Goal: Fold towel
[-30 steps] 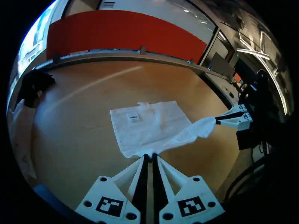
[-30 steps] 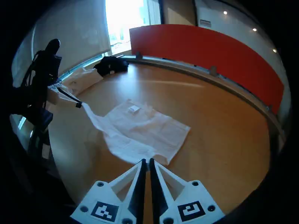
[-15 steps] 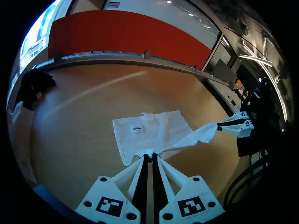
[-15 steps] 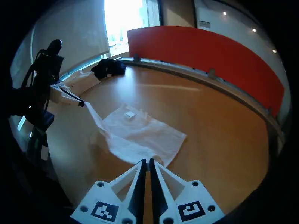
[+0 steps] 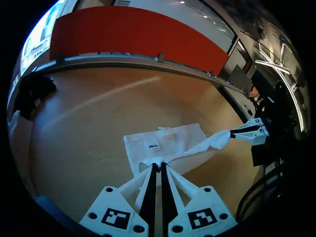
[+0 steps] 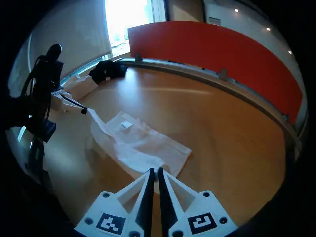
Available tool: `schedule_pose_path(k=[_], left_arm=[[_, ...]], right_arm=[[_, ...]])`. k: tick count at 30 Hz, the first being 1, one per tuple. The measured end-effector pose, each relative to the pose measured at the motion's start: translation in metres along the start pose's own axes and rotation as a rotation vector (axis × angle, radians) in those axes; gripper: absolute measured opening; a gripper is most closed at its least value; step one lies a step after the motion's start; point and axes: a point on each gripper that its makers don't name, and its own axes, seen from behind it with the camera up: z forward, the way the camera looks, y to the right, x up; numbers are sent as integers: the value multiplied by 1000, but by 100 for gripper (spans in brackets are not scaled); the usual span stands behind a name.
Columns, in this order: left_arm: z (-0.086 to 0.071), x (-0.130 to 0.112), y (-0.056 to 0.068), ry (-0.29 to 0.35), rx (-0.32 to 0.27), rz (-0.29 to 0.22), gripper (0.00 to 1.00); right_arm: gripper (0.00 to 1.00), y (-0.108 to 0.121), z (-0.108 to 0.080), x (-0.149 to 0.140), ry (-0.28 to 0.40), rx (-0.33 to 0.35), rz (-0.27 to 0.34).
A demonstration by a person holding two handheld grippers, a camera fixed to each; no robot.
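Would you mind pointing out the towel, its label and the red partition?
towel (image 5: 175, 138), left gripper view, flat middle
label (image 5: 153, 145), left gripper view, its centre
red partition (image 6: 221, 43), right gripper view, front face

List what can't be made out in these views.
- Left gripper view: towel corner inside the left gripper, covered by its own tips.
- Left gripper view: tag print, too small.
- Right gripper view: dark bundle far off, too shadowed to identify.
- Right gripper view: right gripper hides its own pinch on the towel.
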Motion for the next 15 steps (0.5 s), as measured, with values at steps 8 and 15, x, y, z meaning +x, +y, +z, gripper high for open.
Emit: schedule_pose_path(k=[8, 15], left_arm=[[27, -1, -15, -19, 3, -6, 8], [49, -1, -28, -29, 13, -45, 8]], right_arm=[[8, 15, 26, -8, -34, -12, 34], [9, 26, 45, -12, -43, -35, 67]])
